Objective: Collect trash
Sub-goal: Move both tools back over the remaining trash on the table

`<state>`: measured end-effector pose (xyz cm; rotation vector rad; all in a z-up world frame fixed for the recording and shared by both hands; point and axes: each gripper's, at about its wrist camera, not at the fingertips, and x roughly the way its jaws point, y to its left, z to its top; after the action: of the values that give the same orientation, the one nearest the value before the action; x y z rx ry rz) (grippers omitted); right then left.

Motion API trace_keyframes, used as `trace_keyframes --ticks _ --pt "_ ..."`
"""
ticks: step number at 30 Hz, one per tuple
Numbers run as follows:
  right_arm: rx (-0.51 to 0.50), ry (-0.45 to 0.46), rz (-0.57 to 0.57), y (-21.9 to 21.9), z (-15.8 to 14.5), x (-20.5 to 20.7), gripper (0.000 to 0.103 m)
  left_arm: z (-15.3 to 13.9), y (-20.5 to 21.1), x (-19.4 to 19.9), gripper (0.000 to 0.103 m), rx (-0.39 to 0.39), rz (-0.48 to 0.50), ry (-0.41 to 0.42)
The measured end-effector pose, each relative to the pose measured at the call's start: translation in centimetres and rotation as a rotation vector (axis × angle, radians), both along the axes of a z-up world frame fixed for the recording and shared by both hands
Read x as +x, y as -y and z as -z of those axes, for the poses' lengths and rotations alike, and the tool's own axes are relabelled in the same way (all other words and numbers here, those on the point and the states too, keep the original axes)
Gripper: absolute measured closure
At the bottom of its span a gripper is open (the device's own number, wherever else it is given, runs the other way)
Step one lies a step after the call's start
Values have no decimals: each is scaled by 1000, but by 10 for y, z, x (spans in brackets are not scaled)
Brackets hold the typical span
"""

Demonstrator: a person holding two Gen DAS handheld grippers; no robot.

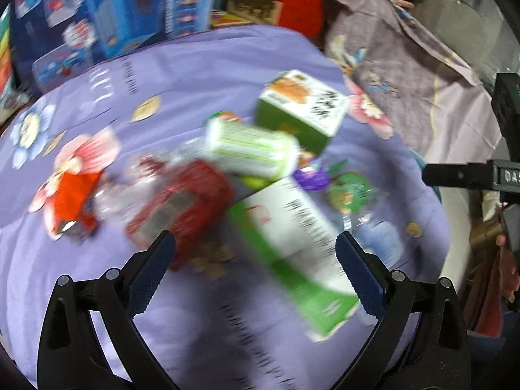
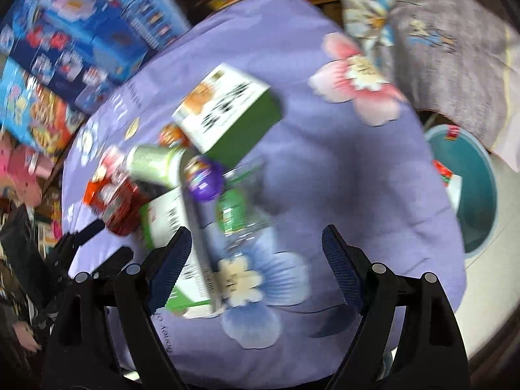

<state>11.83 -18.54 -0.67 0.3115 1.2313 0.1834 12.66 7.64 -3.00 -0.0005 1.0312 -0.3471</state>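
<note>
A pile of trash lies on a purple flowered cloth: a long green-and-white carton, a green-and-white box, a pale green can, a red-labelled clear bottle, a red wrapper and a purple ball. My left gripper is open just above the long carton and the red bottle. My right gripper is open over a clear bottle with a green label, beside the long carton. The box and the purple ball lie beyond. Both views are blurred.
A teal bin with some trash in it stands at the right past the cloth's edge. Blue toy boxes stand behind the cloth. A grey flowered cloth lies at the back right. The right gripper's tip shows at the right edge.
</note>
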Motion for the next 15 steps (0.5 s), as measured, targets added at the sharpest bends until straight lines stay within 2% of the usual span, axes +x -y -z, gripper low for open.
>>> trace_keyframes --ticks 8,15 --pt "-27 -72 -169 -82 22 8 24 16 -55 -14 4 -13 -43 -14" --pt "-62 -132 -240 -122 47 16 24 31 -81 -20 4 -17 -50 -34"
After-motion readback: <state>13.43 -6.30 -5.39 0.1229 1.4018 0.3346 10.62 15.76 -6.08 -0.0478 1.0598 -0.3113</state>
